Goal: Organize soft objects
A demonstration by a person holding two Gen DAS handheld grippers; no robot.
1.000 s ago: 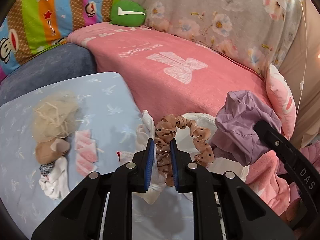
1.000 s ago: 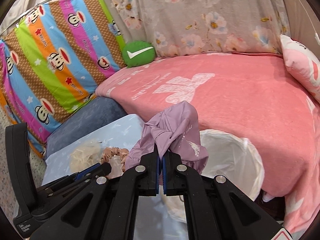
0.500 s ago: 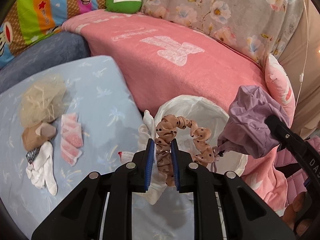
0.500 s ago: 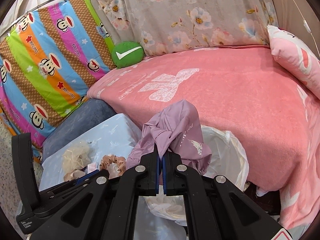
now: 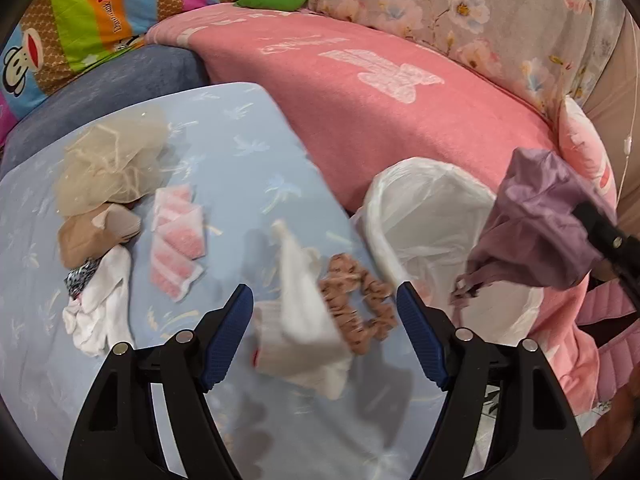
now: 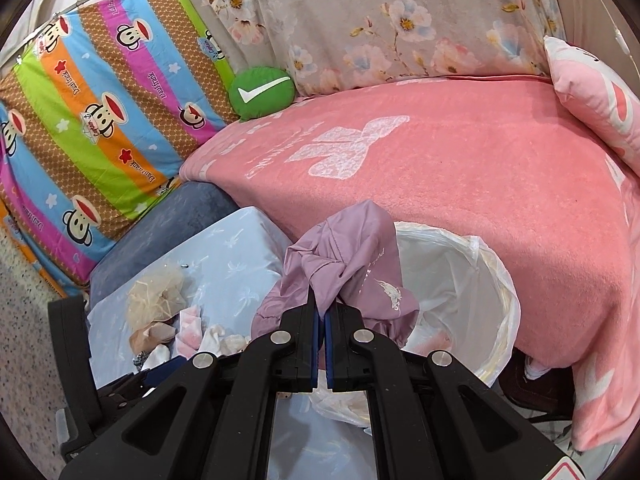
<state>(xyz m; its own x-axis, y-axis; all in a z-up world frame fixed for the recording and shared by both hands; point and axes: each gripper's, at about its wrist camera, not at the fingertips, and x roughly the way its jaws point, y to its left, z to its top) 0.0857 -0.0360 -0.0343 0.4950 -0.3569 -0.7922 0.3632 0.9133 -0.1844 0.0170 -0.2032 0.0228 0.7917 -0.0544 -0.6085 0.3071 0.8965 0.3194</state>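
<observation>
My left gripper [image 5: 325,332] opening, jaws wide; scrunchie [image 5: 357,304] and white sock [image 5: 300,312] blurred between them, unpinched, near table's [image 5: 240,152] right edge beside lined basket [image 5: 404,216]. Both light, floppy; I'd pinch bunched middle. My right gripper [image 6: 321,322] clamps limp purple cloth [image 6: 352,264] over basket.

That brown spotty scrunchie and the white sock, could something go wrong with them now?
Maybe. The left gripper is opening, and the blurred scrunchie and white sock between its fingers seem over the blue cloth, beside the lined basket, so they may miss it. The purple garment, pinched by the right gripper, hangs at the rim and could snag there.
</observation>
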